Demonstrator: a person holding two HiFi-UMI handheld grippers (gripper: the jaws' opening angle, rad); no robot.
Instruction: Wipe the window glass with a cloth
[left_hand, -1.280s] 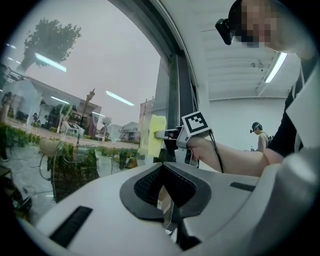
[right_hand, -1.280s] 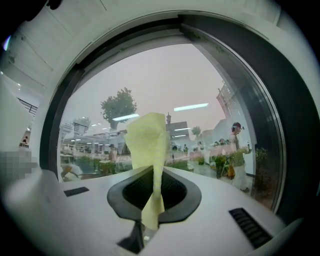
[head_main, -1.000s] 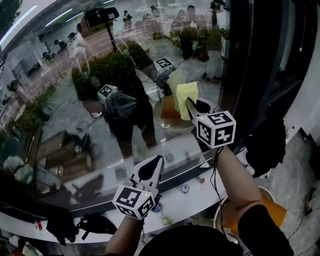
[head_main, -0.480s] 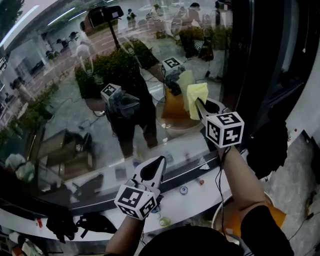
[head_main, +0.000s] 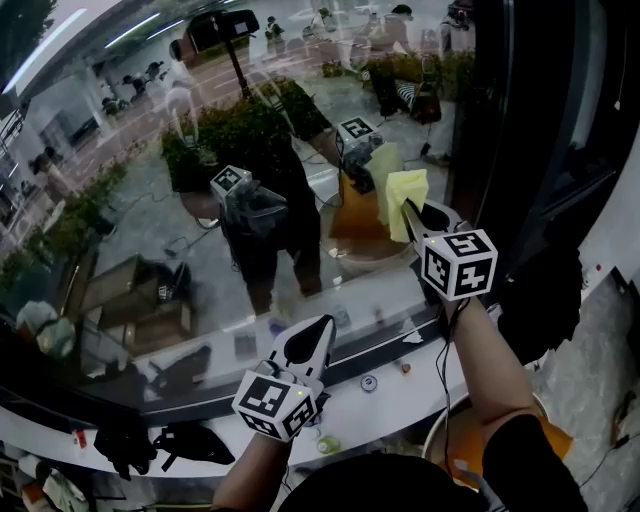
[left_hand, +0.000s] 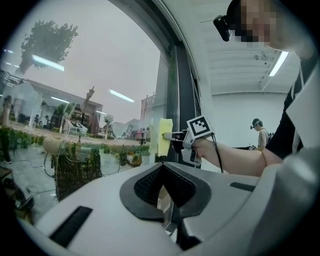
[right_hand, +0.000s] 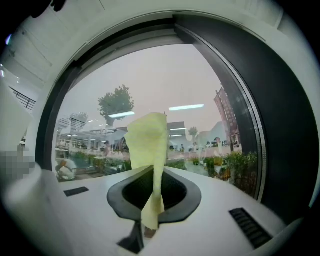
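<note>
Window glass (head_main: 150, 200) fills most of the head view, tall and wide, mirroring the person and both claws over a street with hedges and buildings outside. A pale yellow cloth (head_main: 403, 192) is up against the right part of the pane, close to the dark window frame (head_main: 520, 150). In the left gripper view the cloth (left_hand: 165, 136) meets its own faint reflection, so it appears to touch the glass.

The right claw (head_main: 408, 210) is clamped on the cloth. In its own view the cloth (right_hand: 147, 145) rises from the closed jaws and folds upward, hiding the middle of the pane behind it. The left claw (head_main: 316, 328) hangs lower and to the left, well apart from the cloth, above the white sill (head_main: 390, 400), with its jaws together and nothing between them.

Small round caps (head_main: 369, 381) lie on the sill, and black items (head_main: 190, 440) at its left end are too dark to identify. An orange basin (head_main: 500, 440) below is partly hidden by the person's right arm. A second person (left_hand: 260, 135) stands far back in the room.
</note>
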